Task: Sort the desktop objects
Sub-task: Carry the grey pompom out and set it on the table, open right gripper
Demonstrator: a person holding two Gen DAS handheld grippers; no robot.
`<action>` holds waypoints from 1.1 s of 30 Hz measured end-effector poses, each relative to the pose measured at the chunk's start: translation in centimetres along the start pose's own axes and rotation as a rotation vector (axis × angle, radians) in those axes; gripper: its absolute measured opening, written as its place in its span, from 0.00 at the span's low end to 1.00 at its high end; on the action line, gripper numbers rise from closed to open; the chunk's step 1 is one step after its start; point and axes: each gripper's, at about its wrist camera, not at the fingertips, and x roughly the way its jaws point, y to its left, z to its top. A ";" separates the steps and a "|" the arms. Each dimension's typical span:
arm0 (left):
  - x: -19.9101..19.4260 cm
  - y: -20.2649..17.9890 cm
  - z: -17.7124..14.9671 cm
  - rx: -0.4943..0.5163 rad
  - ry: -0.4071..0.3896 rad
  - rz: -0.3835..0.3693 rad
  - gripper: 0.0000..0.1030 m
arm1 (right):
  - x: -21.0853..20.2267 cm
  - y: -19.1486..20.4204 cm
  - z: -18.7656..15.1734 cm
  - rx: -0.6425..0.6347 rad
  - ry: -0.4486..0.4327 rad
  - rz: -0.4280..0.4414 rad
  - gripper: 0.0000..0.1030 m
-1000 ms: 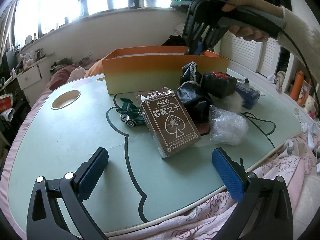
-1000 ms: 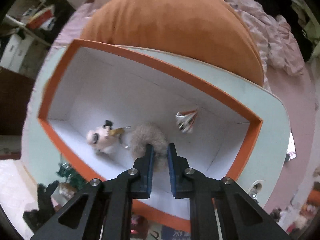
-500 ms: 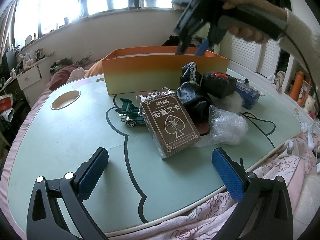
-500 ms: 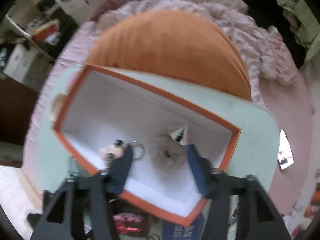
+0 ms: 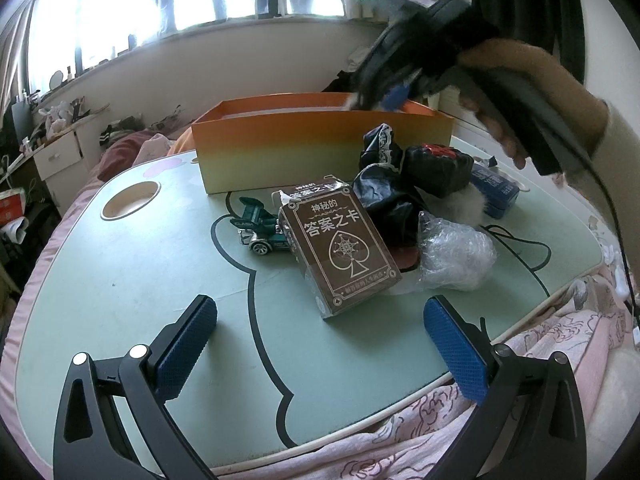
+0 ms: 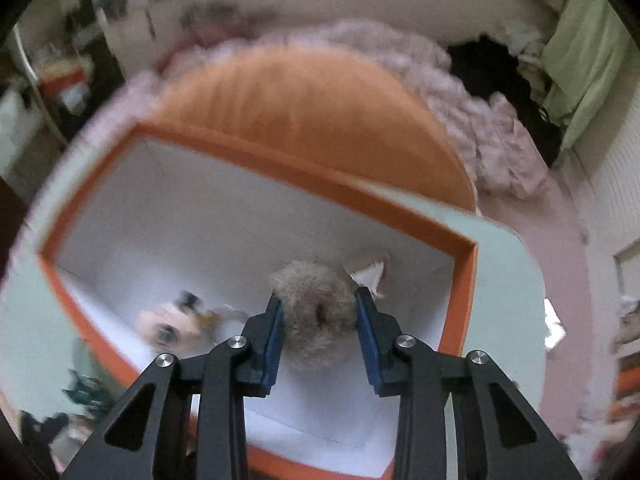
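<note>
Right gripper: jaws have just been closing, pads now touch both flanks of fluffy ball, over orange box, 6 o'clock in wrist view. Ball likely light, soft, squashy, fur slippery; hold across middle. Left gripper wide open, empty.

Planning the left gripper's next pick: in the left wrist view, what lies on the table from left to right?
Round cup recess → green toy car → brown card box → clear plastic wrap ball → blue box.
</note>
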 end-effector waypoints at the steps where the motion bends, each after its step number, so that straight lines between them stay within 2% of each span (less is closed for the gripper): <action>1: 0.0 0.0 0.0 0.000 0.000 0.000 1.00 | -1.1 -0.2 0.0 0.010 -0.051 0.025 0.32; 4: 0.0 0.0 0.0 -0.001 -0.001 0.002 1.00 | -5.8 -0.4 -1.3 0.040 -0.196 0.134 0.32; 6: -0.1 0.0 0.0 -0.001 -0.001 0.003 1.00 | -8.3 -0.3 -2.8 0.054 -0.240 0.209 0.32; 9: -0.1 0.0 0.0 -0.002 -0.001 0.003 1.00 | -10.3 -0.8 -5.9 0.078 -0.230 0.337 0.32; 13: -0.1 0.0 0.0 -0.002 -0.002 0.004 1.00 | -9.7 -1.7 -10.0 0.141 -0.175 0.458 0.32; 16: -0.1 0.0 0.0 -0.003 -0.003 0.006 1.00 | -8.5 -0.8 -12.4 0.123 -0.154 0.475 0.34; 17: -0.1 0.0 0.0 -0.004 -0.003 0.006 1.00 | -8.3 -0.7 -12.9 0.116 -0.187 0.491 0.34; 18: -0.1 0.0 0.0 -0.004 -0.003 0.006 1.00 | -8.4 -0.6 -13.4 0.116 -0.213 0.492 0.36; 21: -0.1 0.0 0.0 -0.004 -0.004 0.006 1.00 | -10.0 -1.0 -14.3 0.130 -0.326 0.461 0.63; 23: -0.2 0.0 0.0 -0.005 -0.004 0.007 1.00 | -11.8 -1.3 -15.8 0.110 -0.417 0.439 0.78; 24: -0.2 0.0 0.0 -0.005 -0.004 0.008 1.00 | -12.2 -1.4 -16.5 0.099 -0.437 0.418 0.92; 25: -0.2 0.0 0.0 -0.005 -0.005 0.008 1.00 | -12.4 -1.5 -17.4 0.085 -0.444 0.390 0.96; 27: -0.2 0.0 0.0 -0.005 -0.006 0.009 1.00 | -11.7 -1.6 -18.8 0.059 -0.412 0.345 0.96; 31: -0.2 0.0 0.0 -0.006 -0.006 0.010 1.00 | -7.9 -1.9 -20.6 0.042 -0.261 0.265 0.96; 32: -0.3 0.0 0.0 -0.001 -0.009 0.012 1.00 | -7.2 -1.6 -20.9 0.027 -0.255 0.233 0.96; 33: -0.4 -0.1 0.1 -0.001 -0.011 0.013 1.00 | -7.1 -0.9 -21.4 -0.007 -0.276 0.166 0.98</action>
